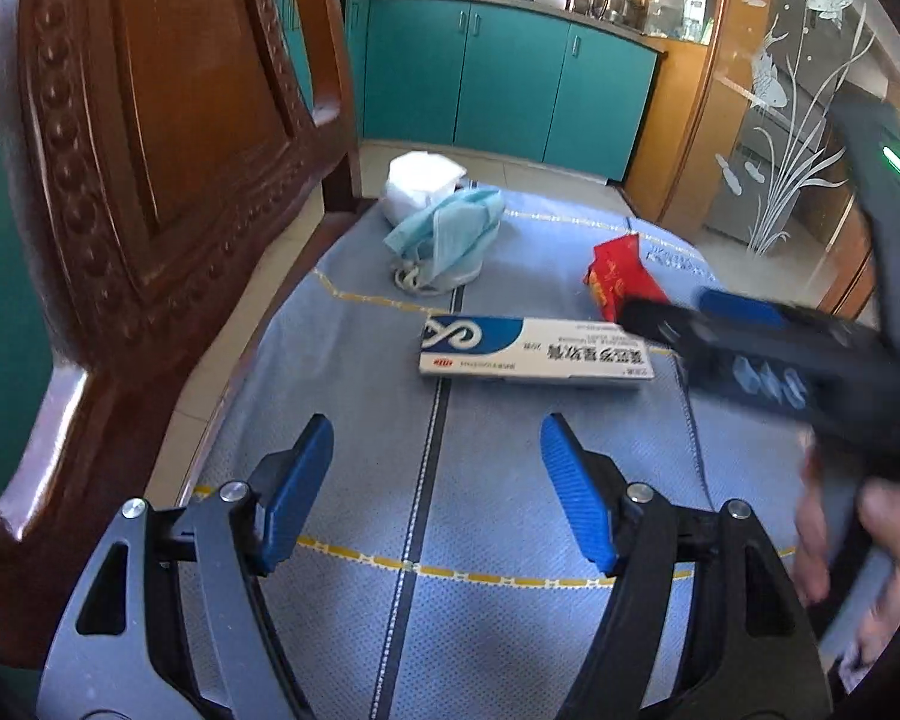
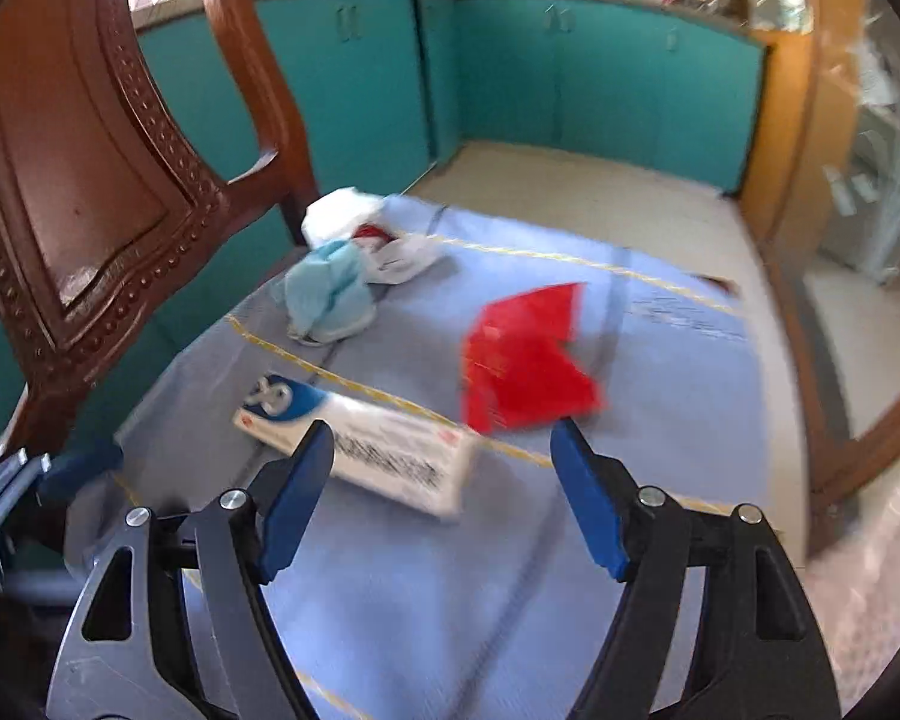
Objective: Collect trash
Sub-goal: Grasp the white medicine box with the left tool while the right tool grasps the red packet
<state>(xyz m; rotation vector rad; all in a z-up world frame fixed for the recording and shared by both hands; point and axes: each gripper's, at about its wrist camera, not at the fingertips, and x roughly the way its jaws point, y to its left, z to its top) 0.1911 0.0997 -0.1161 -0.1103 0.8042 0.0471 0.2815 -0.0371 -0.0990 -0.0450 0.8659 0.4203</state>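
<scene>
A white and blue medicine box lies on the blue cloth; it also shows in the right wrist view. A red packet lies to its right, seen in the right wrist view too. A light blue face mask and crumpled white tissue lie at the far side. My left gripper is open and empty, short of the box. My right gripper is open and empty, just above the box and near the red packet; it appears blurred at the right of the left wrist view.
The blue cloth covers the tabletop. A carved wooden chair back stands close on the left. Teal kitchen cabinets and an etched glass door lie beyond. The mask and tissue show in the right wrist view.
</scene>
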